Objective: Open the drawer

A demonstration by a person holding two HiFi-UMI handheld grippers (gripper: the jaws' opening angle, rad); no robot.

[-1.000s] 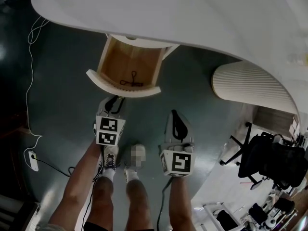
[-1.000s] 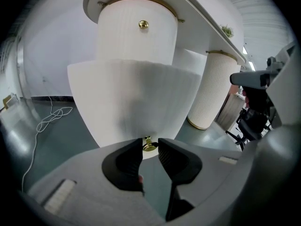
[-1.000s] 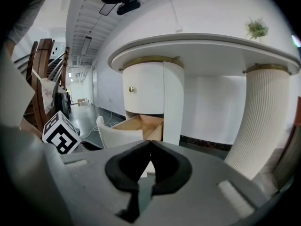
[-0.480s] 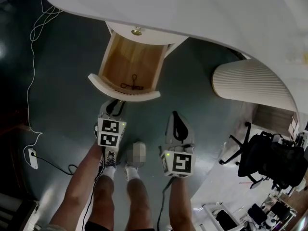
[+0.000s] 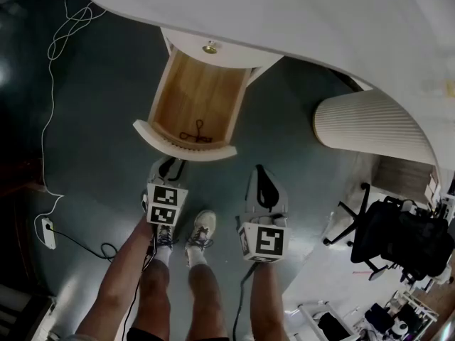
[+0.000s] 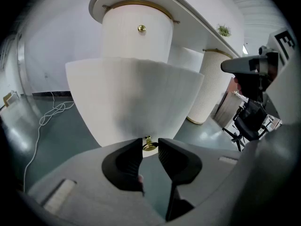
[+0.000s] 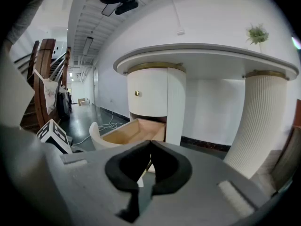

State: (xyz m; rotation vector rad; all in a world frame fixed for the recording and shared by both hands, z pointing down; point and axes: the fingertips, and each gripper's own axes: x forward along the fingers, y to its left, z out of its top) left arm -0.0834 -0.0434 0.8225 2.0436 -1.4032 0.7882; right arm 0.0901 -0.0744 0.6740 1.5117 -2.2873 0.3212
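A white curved-front drawer [image 5: 186, 145] with a wooden inside stands pulled out from the round cabinet [image 6: 136, 34] under the white tabletop [image 5: 298, 13]. A small black looped thing [image 5: 195, 132] lies inside it. My left gripper [image 5: 169, 165] is at the middle of the drawer front, and its jaws [image 6: 150, 147] are shut on the drawer's brass knob [image 6: 149, 145]. A second brass knob [image 5: 210, 47] sits on the closed drawer above. My right gripper [image 5: 263, 189] hangs right of the drawer, apart from it, with its jaws [image 7: 149, 150] shut on nothing.
A ribbed white pillar [image 5: 370, 126] stands to the right, with a black office chair [image 5: 398, 236] beyond it. A white cable [image 5: 50, 119] and a power strip [image 5: 48, 233] lie on the dark floor at the left. The person's legs and shoes [image 5: 199, 233] are below the grippers.
The drawer has slid farther out of the cabinet, drawn by my left gripper as it came back toward the person. The right gripper has kept still.
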